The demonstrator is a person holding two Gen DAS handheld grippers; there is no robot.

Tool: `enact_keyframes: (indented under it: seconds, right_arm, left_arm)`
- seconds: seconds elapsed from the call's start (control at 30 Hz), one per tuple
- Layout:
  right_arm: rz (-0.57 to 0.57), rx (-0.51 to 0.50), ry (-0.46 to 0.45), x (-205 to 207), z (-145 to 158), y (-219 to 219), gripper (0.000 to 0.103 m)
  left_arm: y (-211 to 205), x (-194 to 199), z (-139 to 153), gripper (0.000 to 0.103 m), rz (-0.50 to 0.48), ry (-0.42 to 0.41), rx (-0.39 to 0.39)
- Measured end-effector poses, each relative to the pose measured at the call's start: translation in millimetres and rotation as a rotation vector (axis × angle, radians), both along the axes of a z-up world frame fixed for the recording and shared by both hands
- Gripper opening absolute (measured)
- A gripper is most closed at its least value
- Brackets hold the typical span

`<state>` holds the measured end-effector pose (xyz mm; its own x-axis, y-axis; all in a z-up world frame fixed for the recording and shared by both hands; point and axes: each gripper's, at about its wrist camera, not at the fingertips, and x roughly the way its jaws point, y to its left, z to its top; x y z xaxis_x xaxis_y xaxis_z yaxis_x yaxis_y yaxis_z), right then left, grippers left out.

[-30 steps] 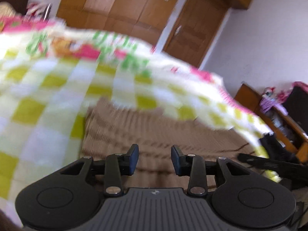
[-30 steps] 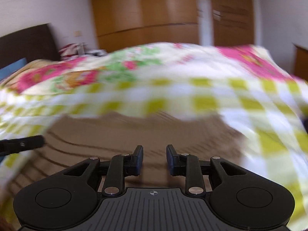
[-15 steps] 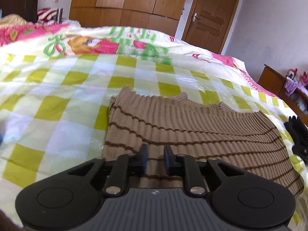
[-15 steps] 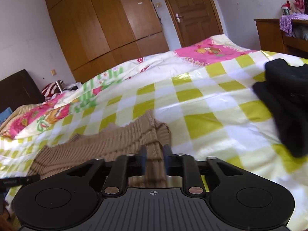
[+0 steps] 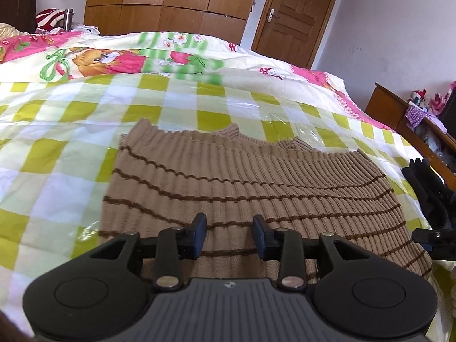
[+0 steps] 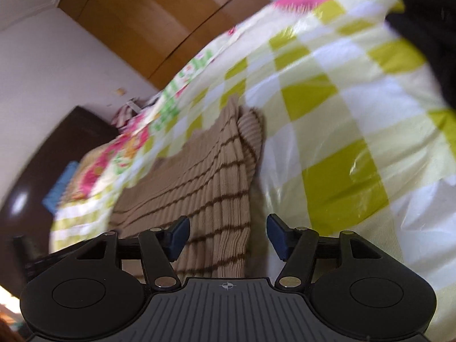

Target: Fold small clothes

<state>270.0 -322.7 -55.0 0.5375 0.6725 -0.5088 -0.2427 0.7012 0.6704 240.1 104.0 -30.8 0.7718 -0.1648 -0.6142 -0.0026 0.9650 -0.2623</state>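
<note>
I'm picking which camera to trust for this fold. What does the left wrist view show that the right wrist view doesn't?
Only left wrist: the sweater's ribbed collar, the wooden door, the left gripper, jaws opening, nothing between them.
Only right wrist: the dark headboard, the black garment, the right gripper, jaws opening over the sweater's edge.
Both: the striped brown sweater on the checked bedcover.

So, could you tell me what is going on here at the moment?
A person holding a gripper in each hand is folding a tan striped knit sweater on a bed with a green-checked cover. The sweater lies flat, already folded. The left gripper hovers over its near edge, jaws opening, gripping nothing. The right gripper is at the sweater's right edge, jaws also opening, pads clear of the cloth. A black garment waits further along the bed.
</note>
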Motion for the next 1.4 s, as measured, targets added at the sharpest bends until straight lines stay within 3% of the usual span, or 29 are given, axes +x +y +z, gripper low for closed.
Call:
enact_keyframes:
  seconds: [0.17, 0.33, 0.37, 0.4, 0.43, 0.5, 0.67, 0.77, 0.87, 0.93, 1.07, 1.13, 1.2, 1.3, 1.4]
  right_arm:
    - [0.08, 0.123, 0.045, 21.7, -7.1, 1.0, 0.059]
    - [0.11, 0.044, 0.014, 42.3, -8.5, 31.8, 0.053]
    - [0.105, 0.051, 0.024, 44.0, -8.0, 33.3, 0.047]
    - [0.089, 0.061, 0.042, 44.4, -8.7, 33.1, 0.029]
    - [0.086, 0.078, 0.071, 45.2, -11.3, 32.3, 0.022]
    - [0.07, 0.127, 0.108, 41.3, -16.4, 24.8, 0.019]
    - [0.019, 0.18, 0.082, 16.4, -5.6, 4.7, 0.016]
    - [-0.028, 0.166, 0.098, -5.2, -0.8, -19.5, 0.016]
    - [-0.085, 0.137, 0.144, -30.0, 0.5, -46.3, 0.016]
    - [-0.113, 0.12, 0.161, -46.1, 3.2, -57.3, 0.016]
    - [-0.168, 0.033, 0.15, -63.9, 16.1, -60.0, 0.016]
    - [-0.189, 0.002, 0.147, -66.1, 20.0, -55.9, 0.016]
    - [-0.205, -0.022, 0.155, -66.3, 22.2, -51.7, 0.016]
    - [-0.228, -0.064, 0.16, -69.5, 32.0, -45.2, 0.016]
    - [-0.224, -0.162, 0.098, -73.6, 60.2, -24.8, 0.016]
  left_arm:
    - [-5.4, 1.4, -1.1, 0.054, -0.01, -0.002, 0.022]
    - [-7.1, 4.7, 0.2, 0.055, -0.002, 0.011, 0.032]
    - [-8.0, 4.4, 1.1, 0.055, 0.0, 0.012, 0.035]
    - [-9.3, 4.0, 2.0, 0.055, 0.002, 0.012, 0.038]
    - [-10.9, 3.5, 2.3, 0.055, 0.004, 0.014, 0.042]
    - [-16.9, 2.9, 0.0, 0.055, 0.003, 0.032, 0.07]
    - [-50.6, -19.3, -8.3, 0.055, -0.074, 0.055, 0.121]
    - [-68.2, -42.0, -12.0, 0.056, -0.13, 0.081, 0.067]
    - [-86.3, -60.4, -9.2, 0.056, -0.174, 0.072, 0.07]
    - [-91.7, -65.0, -0.2, 0.056, -0.174, 0.034, 0.053]
    - [-103.1, -65.7, 10.2, 0.057, -0.177, -0.059, 0.102]
    - [-108.7, -50.5, -6.1, 0.061, -0.212, 0.017, 0.137]
    - [-103.3, -47.6, -17.9, 0.061, -0.199, 0.018, 0.093]
    - [-92.5, -57.6, -5.4, 0.061, -0.182, -0.034, 0.016]
    - [-80.6, -70.8, -0.8, 0.062, -0.183, -0.068, -0.035]
